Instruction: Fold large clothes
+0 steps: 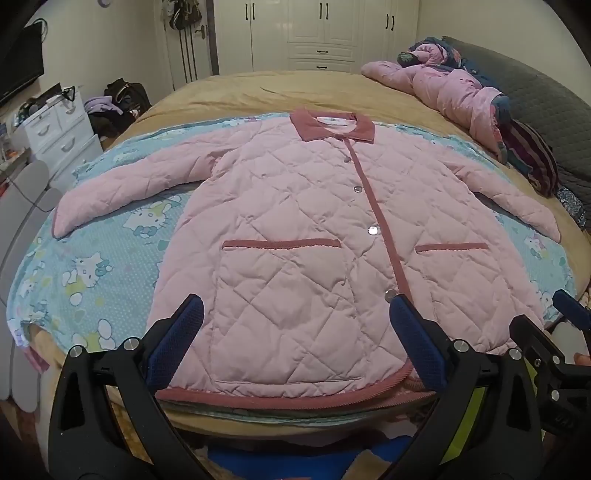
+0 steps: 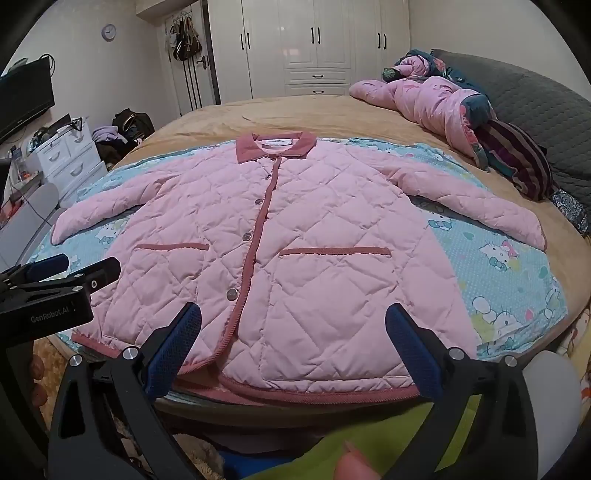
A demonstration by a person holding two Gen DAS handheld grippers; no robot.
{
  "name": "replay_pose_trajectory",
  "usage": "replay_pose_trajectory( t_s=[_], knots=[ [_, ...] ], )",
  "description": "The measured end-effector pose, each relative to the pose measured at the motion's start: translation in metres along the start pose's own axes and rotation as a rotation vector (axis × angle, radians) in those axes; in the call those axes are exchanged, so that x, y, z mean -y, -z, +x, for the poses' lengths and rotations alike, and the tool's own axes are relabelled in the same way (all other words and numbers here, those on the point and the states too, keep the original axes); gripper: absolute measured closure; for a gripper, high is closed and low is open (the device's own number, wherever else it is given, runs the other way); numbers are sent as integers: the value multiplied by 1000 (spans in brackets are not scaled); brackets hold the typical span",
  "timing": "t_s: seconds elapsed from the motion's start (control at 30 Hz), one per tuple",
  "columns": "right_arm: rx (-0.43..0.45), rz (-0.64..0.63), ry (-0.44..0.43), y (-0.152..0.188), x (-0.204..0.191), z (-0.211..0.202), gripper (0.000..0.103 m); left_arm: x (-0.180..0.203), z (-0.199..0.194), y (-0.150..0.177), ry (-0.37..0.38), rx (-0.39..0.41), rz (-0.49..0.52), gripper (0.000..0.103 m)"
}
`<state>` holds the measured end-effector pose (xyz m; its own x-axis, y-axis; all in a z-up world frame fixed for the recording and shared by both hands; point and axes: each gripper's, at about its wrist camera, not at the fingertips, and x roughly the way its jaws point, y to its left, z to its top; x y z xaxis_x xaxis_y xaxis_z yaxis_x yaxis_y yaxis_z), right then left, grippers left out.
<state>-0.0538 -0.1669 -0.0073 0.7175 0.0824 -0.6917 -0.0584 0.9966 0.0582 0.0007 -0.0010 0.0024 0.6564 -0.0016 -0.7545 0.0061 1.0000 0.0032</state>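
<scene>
The jacket (image 1: 295, 236) lies flat and face up on the blue sheet (image 1: 110, 266) spread over my bed (image 1: 258, 92), buttoned shut. Its long axis runs straight away from me: the hem is at the near edge of the bed, just under my claws, and the collar (image 1: 332, 125) points toward the wardrobe (image 1: 321, 33) at the far wall. Both sleeves angle out and back toward me, one on each side. My left claw (image 1: 295, 317) hovers over the left front panel near the hem, fingers spread wide with nothing between them. My right claw (image 2: 293, 325) hovers over the right panel, equally wide apart and empty. Neither touches the fabric.
</scene>
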Motion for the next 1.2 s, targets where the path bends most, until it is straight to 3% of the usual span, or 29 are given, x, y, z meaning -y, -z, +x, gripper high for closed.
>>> replay_pose_trajectory(
  t_s=[1.2],
  knots=[
    [-9,-2,10,1,3,5,4,-2,1,0,12,1,1,9]
  ],
)
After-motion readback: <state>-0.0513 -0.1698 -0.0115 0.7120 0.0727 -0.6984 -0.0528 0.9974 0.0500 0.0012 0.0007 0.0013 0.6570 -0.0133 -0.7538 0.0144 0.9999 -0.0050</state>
